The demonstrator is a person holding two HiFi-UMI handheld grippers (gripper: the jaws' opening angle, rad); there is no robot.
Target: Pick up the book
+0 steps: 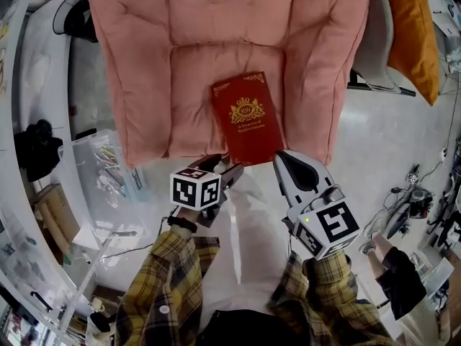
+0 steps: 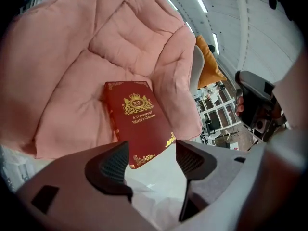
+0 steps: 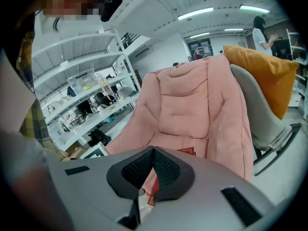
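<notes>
**Item:** red hardcover book with gold crest (image 1: 246, 117), count one. Lies flat on the seat of the pink quilted armchair (image 1: 144, 85), count one, with its near end at the seat's front edge.

**Hand-held grippers:** count two.
- Left gripper (image 2: 151, 151): jaws wide apart and empty, the book's near corner just beyond them.
- Right gripper (image 3: 153, 160): jaws closed together, nothing held.

**Risk:** the soft padding may yield under the jaws. Pinching only the cover would likely let the book fall open or slide off.
</notes>
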